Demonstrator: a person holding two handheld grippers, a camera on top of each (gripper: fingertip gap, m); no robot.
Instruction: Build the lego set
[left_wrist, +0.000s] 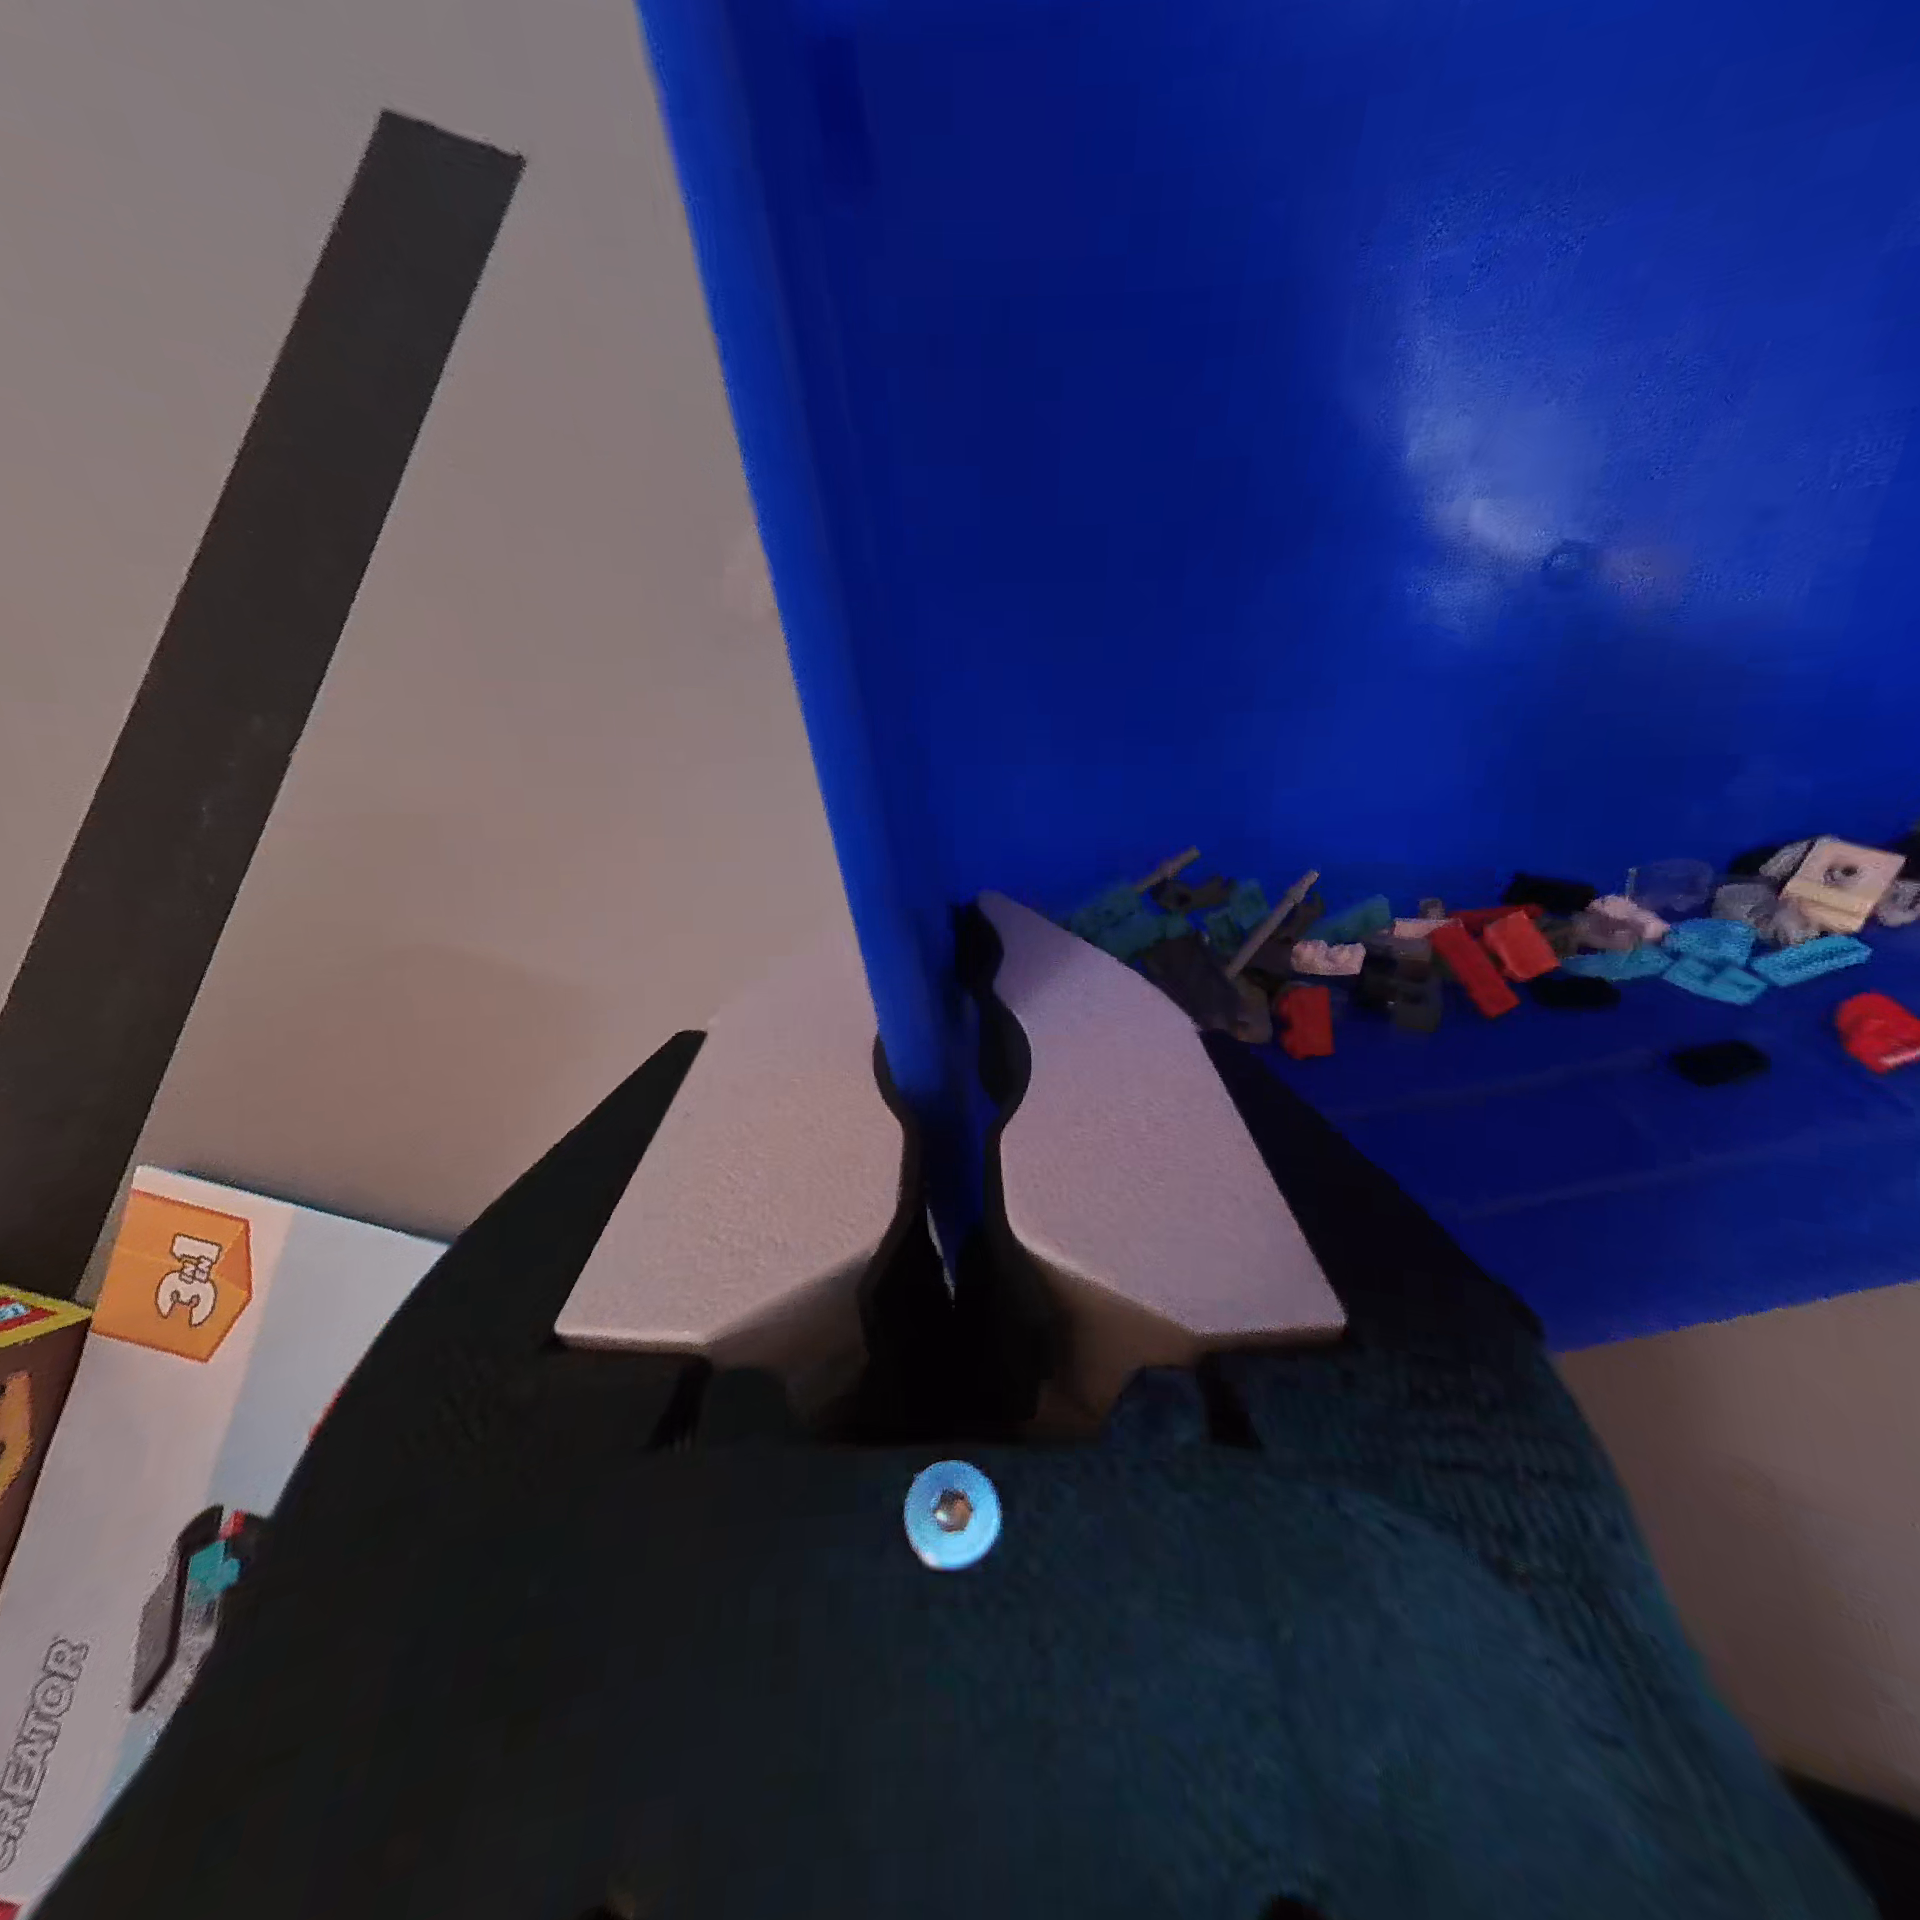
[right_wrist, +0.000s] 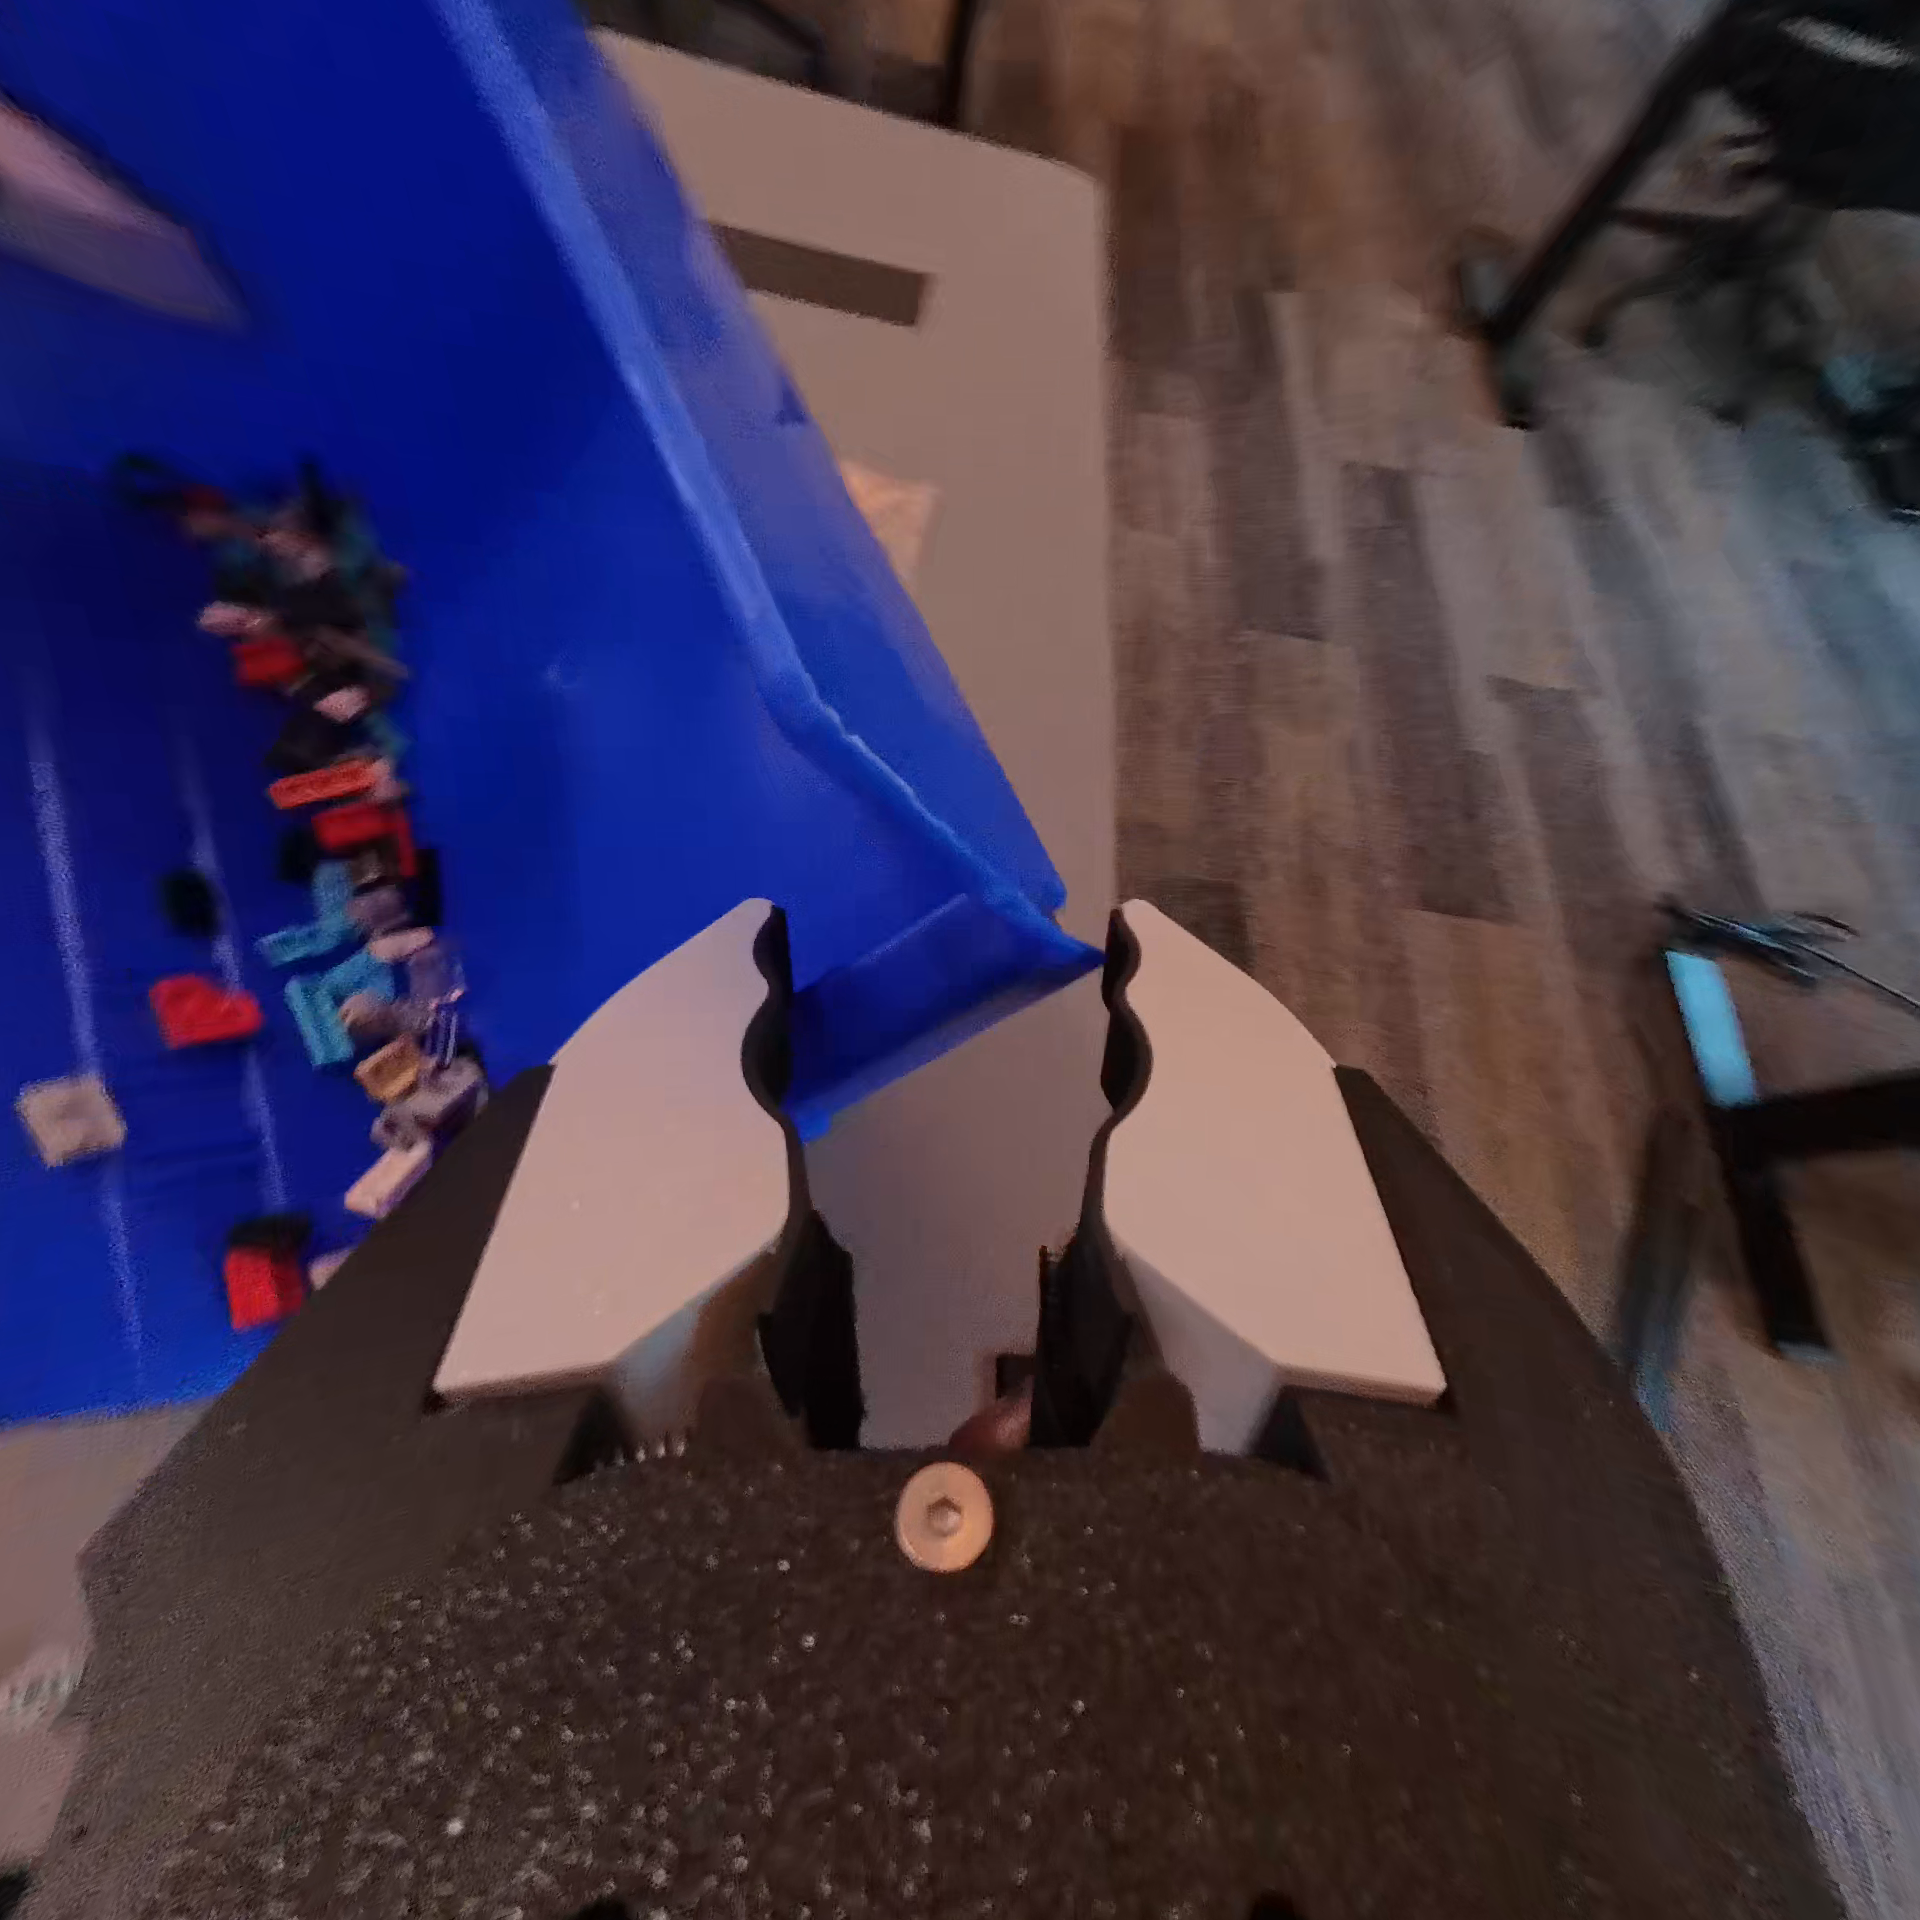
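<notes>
your left gripper (left_wrist: 940, 1049) is clamped on the wall of the blue bin (left_wrist: 1195, 468), one finger outside and one inside, and the bin is tipped so the wall rises steeply. the loose lego pieces (left_wrist: 1475, 951), teal, red, black, grey and cream, have gathered in a line where floor meets wall. down at the left lies the lego box (left_wrist: 156, 1455), white with an orange corner tag and printed lettering. a black strip (left_wrist: 239, 675) crosses the pale table (left_wrist: 540, 675). your right gripper (right_wrist: 945, 940) has its fingers apart, holding nothing, with the bin's corner rim just between the tips. beyond it, wood-look floor (right_wrist: 1403, 727) and dark furniture legs (right_wrist: 1714, 1195), blurred.
</notes>
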